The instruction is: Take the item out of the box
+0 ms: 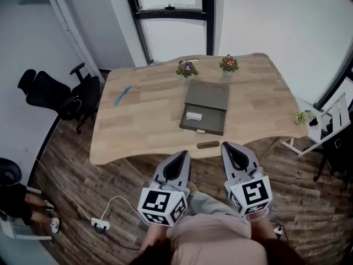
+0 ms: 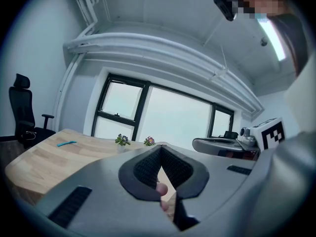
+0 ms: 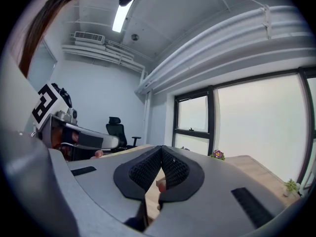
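Lying crosswise in open box [image 1: 213, 120]: white item [image 1: 193, 115], long axis left-right.

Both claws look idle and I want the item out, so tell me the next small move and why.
Likely reach the right claw forward toward the open box, parting its jaws on the way. It and the left claw are shut, empty and held short of the table, while the white item lies exposed in the box.
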A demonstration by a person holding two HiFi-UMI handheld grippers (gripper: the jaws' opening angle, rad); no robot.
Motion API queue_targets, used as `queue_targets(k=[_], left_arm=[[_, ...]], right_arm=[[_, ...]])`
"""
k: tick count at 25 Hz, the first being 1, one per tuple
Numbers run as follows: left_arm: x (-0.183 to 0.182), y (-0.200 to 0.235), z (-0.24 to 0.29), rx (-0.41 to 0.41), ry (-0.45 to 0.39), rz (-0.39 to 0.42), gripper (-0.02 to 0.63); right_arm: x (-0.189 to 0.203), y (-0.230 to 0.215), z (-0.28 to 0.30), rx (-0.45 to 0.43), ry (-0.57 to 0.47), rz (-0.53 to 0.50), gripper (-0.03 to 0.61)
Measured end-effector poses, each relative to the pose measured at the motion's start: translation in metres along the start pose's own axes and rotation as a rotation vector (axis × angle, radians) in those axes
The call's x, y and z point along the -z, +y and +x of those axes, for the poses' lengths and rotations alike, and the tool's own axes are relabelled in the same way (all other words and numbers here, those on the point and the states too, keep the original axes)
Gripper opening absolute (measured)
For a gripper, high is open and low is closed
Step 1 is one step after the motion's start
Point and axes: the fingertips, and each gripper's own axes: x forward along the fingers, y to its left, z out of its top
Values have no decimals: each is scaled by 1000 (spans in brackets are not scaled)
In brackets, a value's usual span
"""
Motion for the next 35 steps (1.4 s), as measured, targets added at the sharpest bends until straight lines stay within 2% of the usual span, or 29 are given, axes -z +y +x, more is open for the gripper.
queue_targets(k=[12, 22, 35], left_arm=[[-16, 46, 63, -8, 23, 24, -4], [-16, 76, 112, 18, 58, 41, -5], [-1, 110, 149, -32, 112, 30, -5]], right_arm=[[-1, -26, 78, -46, -4, -26, -2], [16, -52, 143, -80, 60, -32, 0], [48, -50, 198, -222, 141, -81, 2]])
